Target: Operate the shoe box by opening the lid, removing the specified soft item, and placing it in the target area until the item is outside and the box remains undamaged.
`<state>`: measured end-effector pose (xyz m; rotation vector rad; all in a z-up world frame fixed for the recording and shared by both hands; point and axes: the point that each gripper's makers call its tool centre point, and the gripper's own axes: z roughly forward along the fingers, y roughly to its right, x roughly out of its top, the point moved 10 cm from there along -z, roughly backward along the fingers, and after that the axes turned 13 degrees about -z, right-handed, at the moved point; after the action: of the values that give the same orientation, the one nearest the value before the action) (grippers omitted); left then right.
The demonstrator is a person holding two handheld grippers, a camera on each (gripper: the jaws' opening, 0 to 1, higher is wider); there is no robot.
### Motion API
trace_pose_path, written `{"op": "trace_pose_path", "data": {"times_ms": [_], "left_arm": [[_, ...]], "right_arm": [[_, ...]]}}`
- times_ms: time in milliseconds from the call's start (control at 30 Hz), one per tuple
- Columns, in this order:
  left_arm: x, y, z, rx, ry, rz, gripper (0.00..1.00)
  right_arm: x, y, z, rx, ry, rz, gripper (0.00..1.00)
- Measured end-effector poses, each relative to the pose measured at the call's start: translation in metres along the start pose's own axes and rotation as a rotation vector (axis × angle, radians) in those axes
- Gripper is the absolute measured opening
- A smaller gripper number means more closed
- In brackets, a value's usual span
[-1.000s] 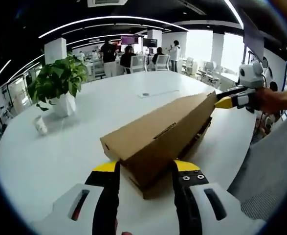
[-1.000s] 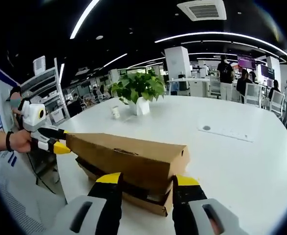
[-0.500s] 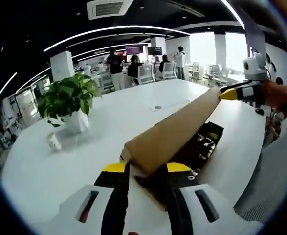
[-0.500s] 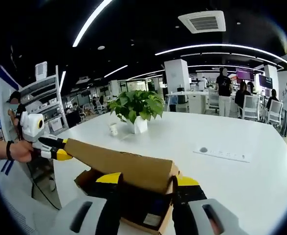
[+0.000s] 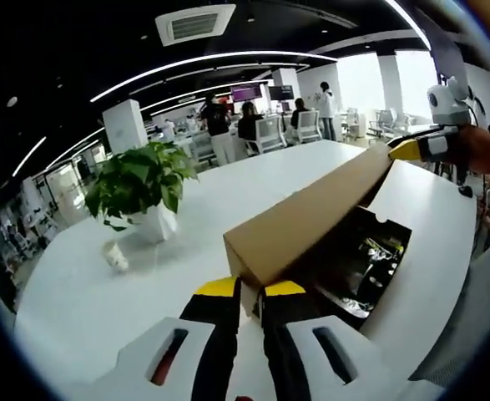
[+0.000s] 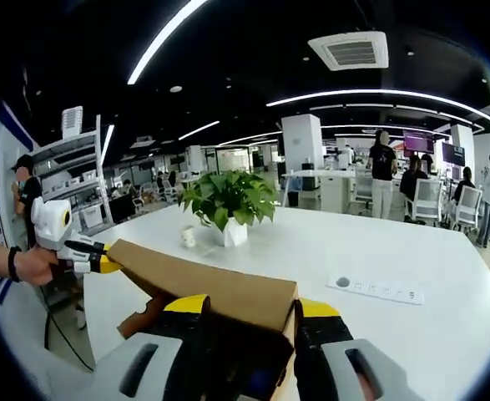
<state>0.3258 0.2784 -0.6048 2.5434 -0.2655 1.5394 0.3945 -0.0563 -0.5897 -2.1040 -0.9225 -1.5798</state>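
Flanking lid (image 5: 307,221): potted plant (image 5: 140,188), cup (image 5: 115,256).

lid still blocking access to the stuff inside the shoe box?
Partly. Both grippers hold the lid raised at its two ends, and it still hangs over part of the open box. The dark contents show beneath; the soft item can't be made out.

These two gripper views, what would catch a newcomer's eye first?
The brown cardboard lid of the shoe box, raised at a slant over the dark open box, with a yellow-tipped claw at each end: the left claw near, the right claw far. Next, the leafy potted plant on the white table.
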Motion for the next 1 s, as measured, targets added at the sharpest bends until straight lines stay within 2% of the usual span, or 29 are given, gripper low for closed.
{"op": "trace_pose_path", "data": {"times_ms": [200,367,533,733,833,900,1000], "left_arm": [[0.002,0.0,0.001,0.015,-0.005,-0.005,0.06],[0.007,0.0,0.003,0.029,-0.04,-0.003,0.05],[0.008,-0.003,0.006,0.036,-0.048,-0.02,0.05],[0.014,-0.004,0.008,0.038,-0.058,-0.025,0.05],[0.016,-0.006,0.009,0.037,-0.06,-0.034,0.05],[0.017,-0.006,0.011,0.039,-0.061,-0.039,0.05],[0.019,-0.008,0.013,0.04,-0.06,-0.039,0.04]], "right_arm": [[0.001,0.002,0.001,0.009,0.007,-0.009,0.37],[0.001,0.004,-0.002,0.051,0.004,-0.11,0.39],[0.002,0.006,-0.002,0.06,0.006,-0.127,0.37],[-0.012,0.01,-0.001,0.066,-0.066,-0.185,0.34],[-0.018,0.015,0.003,0.033,-0.103,-0.171,0.29],[-0.019,0.017,0.006,0.03,-0.103,-0.161,0.23],[-0.024,0.022,0.015,0.013,-0.124,-0.165,0.2]]}}
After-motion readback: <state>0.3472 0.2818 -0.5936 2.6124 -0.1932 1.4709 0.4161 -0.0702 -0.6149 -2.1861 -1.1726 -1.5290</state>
